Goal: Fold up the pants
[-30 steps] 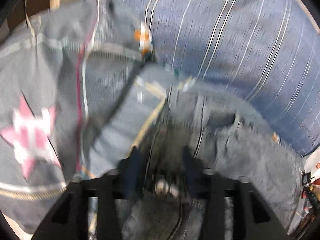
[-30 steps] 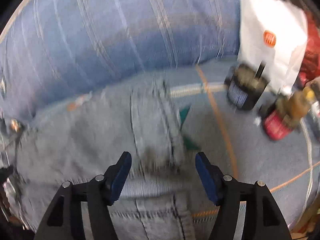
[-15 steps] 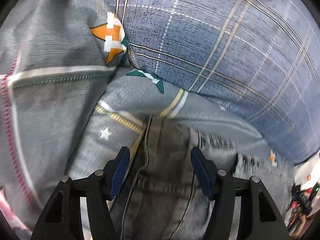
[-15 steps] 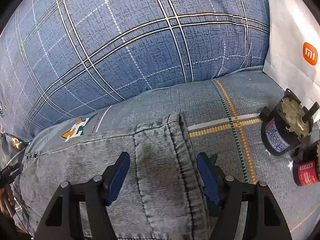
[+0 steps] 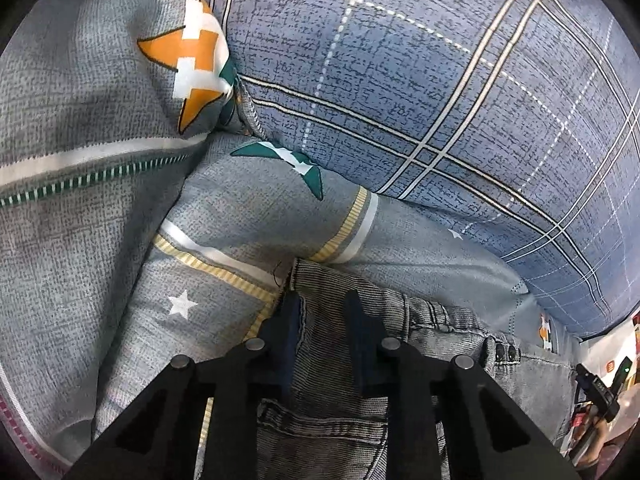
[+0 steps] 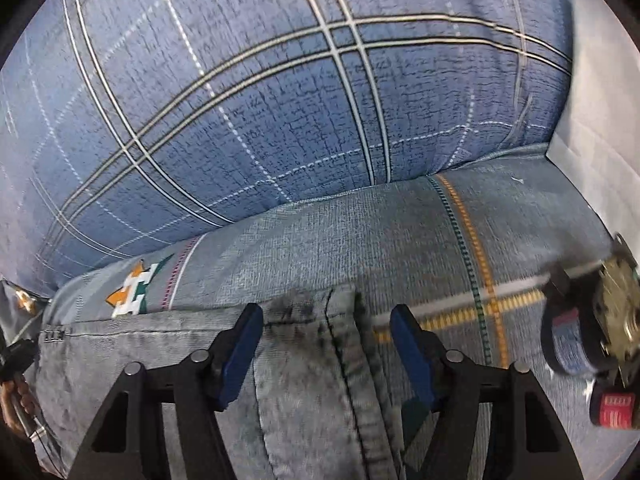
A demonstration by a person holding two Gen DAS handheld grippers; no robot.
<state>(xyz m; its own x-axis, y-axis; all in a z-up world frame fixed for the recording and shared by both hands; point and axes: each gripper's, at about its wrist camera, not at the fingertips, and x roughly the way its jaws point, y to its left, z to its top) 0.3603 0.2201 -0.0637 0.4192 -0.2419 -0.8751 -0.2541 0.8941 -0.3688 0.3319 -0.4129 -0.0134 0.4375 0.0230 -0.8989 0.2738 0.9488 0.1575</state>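
Observation:
Grey denim pants (image 5: 440,320) lie flat on a grey patterned bed sheet (image 5: 240,220), their top edge toward a blue plaid pillow (image 5: 440,80). My left gripper (image 5: 324,320) points steeply down at the left corner of that edge. Its jaws are closing, narrow, with the pads against a strip of denim between them. In the right wrist view the pants (image 6: 312,380) end in a dark seamed corner. My right gripper (image 6: 326,328) straddles this corner with its jaws closing. Its blue pads (image 6: 240,344) still stand wide of the cloth.
The plaid pillow (image 6: 260,100) rises just beyond both grippers. To the right on the sheet (image 6: 400,240) lie a dark cylindrical motor-like part (image 6: 580,340) and a red-labelled one (image 6: 612,408), with a white paper bag (image 6: 600,100) behind. A hand (image 6: 16,396) shows at the left edge.
Both grippers came down and forward to the pants' top edge. The left jaws drew in from wide to narrow around the denim corner. The right jaws narrowed slightly.

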